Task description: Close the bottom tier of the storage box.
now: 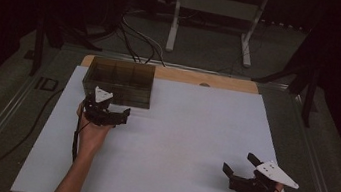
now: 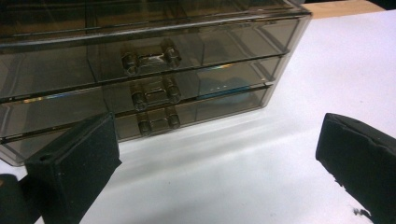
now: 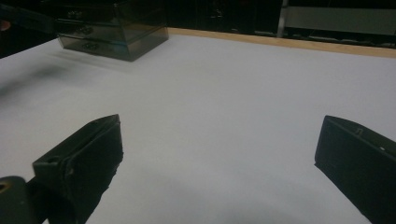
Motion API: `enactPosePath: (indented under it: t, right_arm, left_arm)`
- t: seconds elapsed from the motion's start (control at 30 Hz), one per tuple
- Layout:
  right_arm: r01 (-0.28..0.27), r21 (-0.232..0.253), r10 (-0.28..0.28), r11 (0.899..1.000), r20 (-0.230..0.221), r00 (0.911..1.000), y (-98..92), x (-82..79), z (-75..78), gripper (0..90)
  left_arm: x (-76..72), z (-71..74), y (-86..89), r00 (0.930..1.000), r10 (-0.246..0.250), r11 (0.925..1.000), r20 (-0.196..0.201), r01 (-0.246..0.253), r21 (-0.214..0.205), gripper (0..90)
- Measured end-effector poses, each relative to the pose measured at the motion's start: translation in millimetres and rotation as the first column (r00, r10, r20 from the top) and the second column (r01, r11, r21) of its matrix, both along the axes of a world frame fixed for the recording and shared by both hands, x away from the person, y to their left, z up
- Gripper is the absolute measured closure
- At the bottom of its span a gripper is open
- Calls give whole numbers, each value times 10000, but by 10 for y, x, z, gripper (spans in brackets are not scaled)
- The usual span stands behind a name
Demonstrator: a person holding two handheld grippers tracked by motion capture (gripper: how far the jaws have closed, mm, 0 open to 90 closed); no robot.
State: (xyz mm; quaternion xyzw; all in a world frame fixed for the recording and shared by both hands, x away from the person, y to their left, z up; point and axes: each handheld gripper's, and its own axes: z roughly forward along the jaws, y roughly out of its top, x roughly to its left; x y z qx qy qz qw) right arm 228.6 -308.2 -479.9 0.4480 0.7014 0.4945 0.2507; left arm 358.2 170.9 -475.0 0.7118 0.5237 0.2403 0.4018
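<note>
A smoked see-through drawer chest stands at the back left of the white board. The left gripper view faces its front: three shut drawers stacked, each with a small handle, top, middle and bottom. My left gripper hovers just in front of the chest; it is open with nothing between its jaws and does not touch the drawers. Near the board's front right corner my right gripper is open and empty, aimed across bare board toward the far chest.
A wooden table edge runs behind the board. Beyond it on the floor stand a white frame's legs and loose cables. A cable trails off the board's left side. Dark stand legs flank the table.
</note>
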Motion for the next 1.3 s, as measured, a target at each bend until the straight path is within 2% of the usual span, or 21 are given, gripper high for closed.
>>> enactPosePath:
  t: [0.2, 0.6, 0.97, 1.03, 1.3]
  right_arm:
    - [-4, -11, 4, 10000, 3, 10000, 1, 1, -1, 13]
    - [-30, -32, 30, 10000, 15, 10000, 10, 3, -4, 13]
    - [-38, -24, 38, 10000, -1, 10000, 16, 5, -6, 13]
    - [-48, -27, 48, 10000, 14, 10000, 18, 5, -5, 13]
    - [-53, -15, 53, 10000, 14, 10000, 19, 3, -4, 13]
  left_arm:
    - [-126, 63, 41, 9993, -270, 9996, 269, 273, -98, 12]
    - [-359, 189, 157, 9943, -457, 9987, 964, 478, -195, 12]
    - [-560, 171, 215, 9874, -902, 9957, 1303, 922, -97, 12]
    - [-600, 156, 218, 9853, -845, 9964, 1485, 841, 91, 12]
    - [-700, 122, 302, 9815, -888, 9959, 1698, 905, -22, 13]
